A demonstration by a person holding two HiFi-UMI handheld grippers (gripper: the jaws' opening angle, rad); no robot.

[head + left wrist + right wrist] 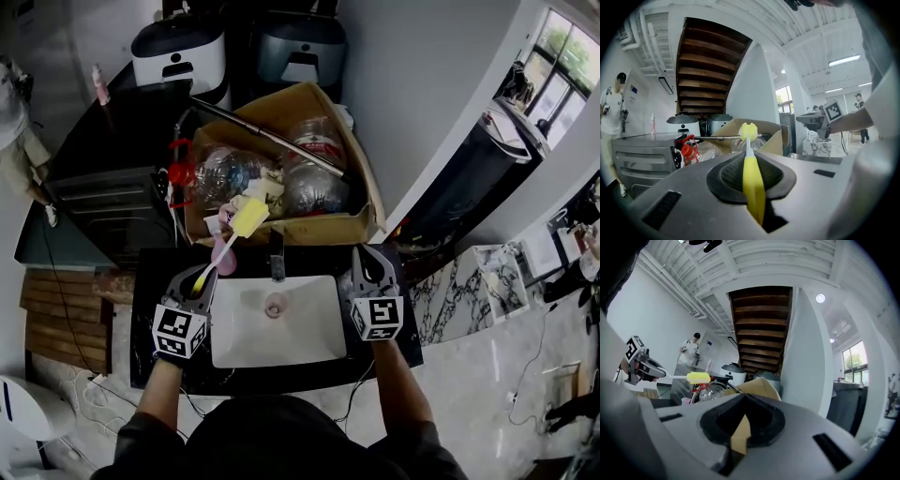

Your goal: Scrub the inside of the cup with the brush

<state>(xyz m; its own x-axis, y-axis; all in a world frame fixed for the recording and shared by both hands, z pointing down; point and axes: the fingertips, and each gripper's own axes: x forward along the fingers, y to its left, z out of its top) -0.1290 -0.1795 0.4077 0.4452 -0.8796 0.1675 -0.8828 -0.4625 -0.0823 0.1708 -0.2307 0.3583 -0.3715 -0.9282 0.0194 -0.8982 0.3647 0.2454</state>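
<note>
Nearest us, at the left edge of the sink (309, 339), the left gripper (200, 280) clamps the yellow handle of the brush (232, 237), whose sponge head points out past the sink's back edge. At the sink's right edge the right gripper (373, 267) is closed tight on nothing. That's our worry: nothing steadies the cup, so once the sponge pushes in, it could tip or skid, maybe into the sink. We're also gripping far back on the handle, so the head may wobble. The pink cup (222, 262) stands just behind the sink's back left corner, right under the brush shaft. It is just ahead of the left gripper and well apart from the right one, with the faucet (277, 255) between them. Beyond the sink sits a cardboard box (328, 228) of plastic bottles.
</note>
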